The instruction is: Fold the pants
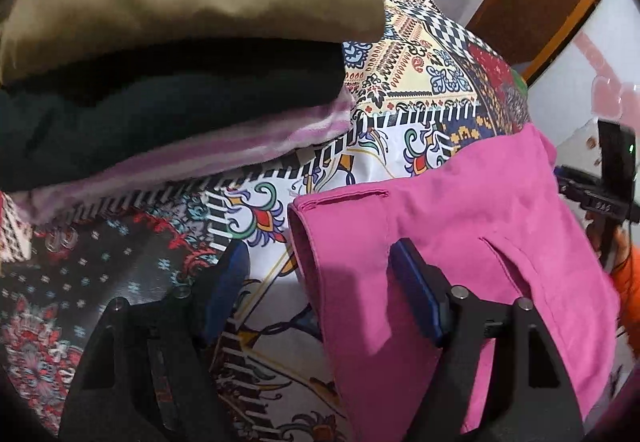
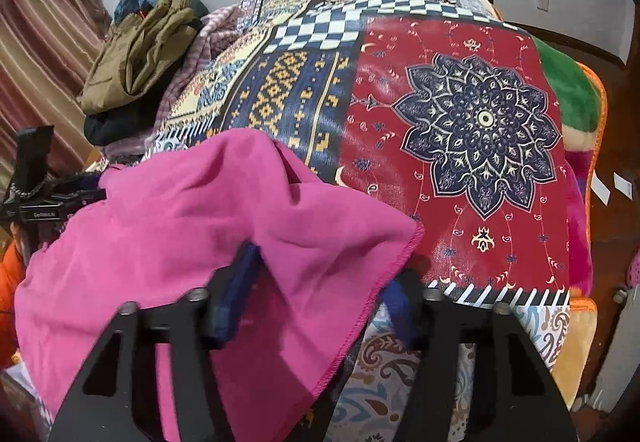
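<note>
Pink pants (image 1: 460,242) lie on a patterned bedspread (image 1: 400,89), w/ both claws at them.

Left claw (image 1: 316,278): jaws spread wide. Its right finger (image 1: 416,294) rests on top of the pink fabric, just inside the folded edge; its left finger (image 1: 228,282) is off the cloth, over bare bedspread. The pants' edge runs between the two, but the pads aren't pressing it (no pinch here). A slit pocket shows in the fabric to the right of the right finger.

Ahead-left of this claw sits a stack of folded clothes (image 1: 180,61): khaki piece on top, black under it, a pink-striped one at the bottom. The other handheld rig shows at the far right, past the pants, beside an orange sleeve (image 1: 630,282).

Right claw (image 2: 320,290): a hemmed corner of the pants (image 2: 240,226) droops down between its fingers. The left finger (image 2: 236,294) has cloth draped over its tip and lies against the fabric; the right finger (image 2: 400,306) sits at the stitched hem, partly hidden behind it. Jaws about half-way in, pinching that corner as far as I can tell (right pad contact is mostly covered).

Beyond this claw the bedspread's red panel w/ a dark blue medallion (image 2: 480,137) lies ahead-right. The clothes stack is far ahead-left, by a striped curtain (image 2: 48,41). A green-and-orange blanket (image 2: 576,97) lies at the bed's far right edge.
</note>
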Motion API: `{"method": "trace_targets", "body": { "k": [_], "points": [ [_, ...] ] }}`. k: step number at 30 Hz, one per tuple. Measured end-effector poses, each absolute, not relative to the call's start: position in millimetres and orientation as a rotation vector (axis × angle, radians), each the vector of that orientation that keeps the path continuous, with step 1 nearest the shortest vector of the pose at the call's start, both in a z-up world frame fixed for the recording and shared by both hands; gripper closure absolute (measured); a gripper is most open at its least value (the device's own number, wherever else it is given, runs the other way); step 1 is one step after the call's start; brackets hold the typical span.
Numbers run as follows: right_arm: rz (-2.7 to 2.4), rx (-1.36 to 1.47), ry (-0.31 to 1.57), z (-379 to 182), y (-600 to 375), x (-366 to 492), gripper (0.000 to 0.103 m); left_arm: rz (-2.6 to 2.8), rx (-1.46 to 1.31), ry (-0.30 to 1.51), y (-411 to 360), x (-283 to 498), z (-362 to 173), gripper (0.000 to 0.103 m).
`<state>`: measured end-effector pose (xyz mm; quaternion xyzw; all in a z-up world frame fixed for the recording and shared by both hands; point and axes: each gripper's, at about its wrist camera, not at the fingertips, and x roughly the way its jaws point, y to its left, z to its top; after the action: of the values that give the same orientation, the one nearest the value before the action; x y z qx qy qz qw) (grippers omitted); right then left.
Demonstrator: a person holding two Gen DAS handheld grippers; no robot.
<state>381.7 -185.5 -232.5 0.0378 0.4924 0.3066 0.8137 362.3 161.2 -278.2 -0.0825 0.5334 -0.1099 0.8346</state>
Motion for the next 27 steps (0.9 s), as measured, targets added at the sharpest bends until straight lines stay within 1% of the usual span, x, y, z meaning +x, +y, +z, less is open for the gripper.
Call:
{"method": "trace_targets", "body": {
  "k": [2,4,5,6,7,8,9,12,18,22,23,25,26,27],
  "points": [
    [0.649,0.106,1.042,-233,-191,384,0.074,-0.241,-0.191,1.126,162,361,-279,0.030],
    [0.656,0.140,1.037,-233,-196,386,0.081,-0.259,-0.215,1.131,161,360,-280,0.040],
    [0.656,0.147,1.034,-233,-197,386,0.084,-0.276,-0.229,1.132,159,358,-280,0.050],
    [0.657,0.147,1.027,-232,-197,387,0.085,-0.283,-0.229,1.131,156,357,-278,0.057],
    [0.653,0.136,1.019,-231,-195,386,0.086,-0.269,-0.208,1.122,153,356,-275,0.058],
    [0.649,0.124,1.011,-230,-194,385,0.088,-0.251,-0.170,1.106,147,354,-272,0.063],
    [0.647,0.111,1.002,-228,-191,385,0.089,-0.242,-0.137,1.094,141,353,-270,0.072],
    [0.638,0.077,0.975,-223,-185,387,0.091,-0.214,-0.089,1.066,131,349,-262,0.083],
    [0.621,0.088,0.928,-217,-175,402,0.091,-0.139,-0.095,1.041,142,355,-259,0.085],
    [0.599,0.020,0.910,-215,-158,407,0.091,-0.097,-0.060,1.036,147,353,-260,0.085],
    [0.596,0.010,0.918,-214,-156,407,0.086,-0.095,-0.038,1.040,145,353,-261,0.085],
    [0.579,0.002,0.956,-214,-158,405,0.080,-0.078,-0.011,1.043,143,350,-259,0.080],
    [0.580,0.009,0.972,-213,-161,403,0.074,-0.072,-0.009,1.041,145,346,-256,0.074],
    [0.582,0.026,0.990,-210,-166,399,0.071,-0.061,-0.007,1.038,146,344,-253,0.070]
  ]
}}
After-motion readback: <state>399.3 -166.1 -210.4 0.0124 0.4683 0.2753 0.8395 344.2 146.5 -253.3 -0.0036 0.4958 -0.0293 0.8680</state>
